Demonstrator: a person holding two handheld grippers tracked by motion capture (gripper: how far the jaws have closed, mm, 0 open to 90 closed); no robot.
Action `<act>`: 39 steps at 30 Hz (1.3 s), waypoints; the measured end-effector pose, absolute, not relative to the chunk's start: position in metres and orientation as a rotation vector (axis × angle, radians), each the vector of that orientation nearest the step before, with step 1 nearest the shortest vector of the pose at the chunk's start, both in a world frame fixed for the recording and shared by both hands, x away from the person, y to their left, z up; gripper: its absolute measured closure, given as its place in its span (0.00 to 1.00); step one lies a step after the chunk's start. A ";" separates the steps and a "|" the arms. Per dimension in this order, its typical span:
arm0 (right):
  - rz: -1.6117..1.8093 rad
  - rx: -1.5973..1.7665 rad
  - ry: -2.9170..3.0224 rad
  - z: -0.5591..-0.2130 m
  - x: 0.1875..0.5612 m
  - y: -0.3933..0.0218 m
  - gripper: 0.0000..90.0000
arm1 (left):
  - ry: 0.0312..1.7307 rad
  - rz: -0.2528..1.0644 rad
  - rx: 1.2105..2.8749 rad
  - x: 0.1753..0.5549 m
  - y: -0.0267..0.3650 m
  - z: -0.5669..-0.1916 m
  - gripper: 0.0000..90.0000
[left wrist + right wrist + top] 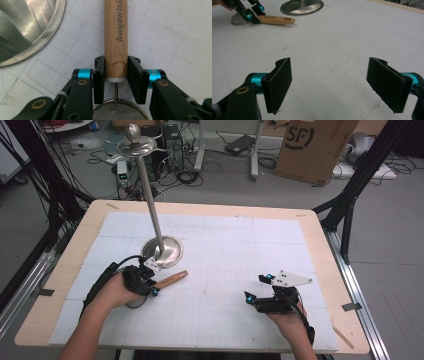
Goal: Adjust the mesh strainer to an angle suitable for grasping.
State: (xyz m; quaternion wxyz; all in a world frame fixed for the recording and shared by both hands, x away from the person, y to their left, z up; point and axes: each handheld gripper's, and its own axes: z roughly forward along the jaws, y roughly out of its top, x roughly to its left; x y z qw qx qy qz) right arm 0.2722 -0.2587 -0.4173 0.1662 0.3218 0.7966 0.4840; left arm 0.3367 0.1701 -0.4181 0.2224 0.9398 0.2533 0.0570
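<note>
1. At the left front of the table (320,227), the left gripper (116,68) sits over the wooden handle (116,37) of a small mesh strainer (117,112), which lies flat on the white mat (225,270) just beside the round base of the metal stand (162,251).
2. The step in hand looks like the grasp: both jaws bracket the handle's lower end, close to where the wire neck meets the mesh. The left pad seems to touch the wood; a thin slit of mat shows at the right pad, so I read the jaws as nearly together on the handle but not yet clamped. The angle is steep, so that gap may be smaller than it looks.
3. The right gripper (329,82) hovers low over bare mat at the right front, jaws wide apart, nothing between them, well apart from the strainer.
4. Next, the left jaws need to finish closing squarely on the handle, then lift straight up so the mesh clears the mat without knocking the stand's base.
5. The stand's top plate (136,146) is high above; its purpose here I cannot tell.
</note>
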 end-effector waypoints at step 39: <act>1.370 0.915 2.306 -0.420 0.274 -0.253 0.22 | 0.724 0.160 2.529 0.338 0.170 -0.421 0.63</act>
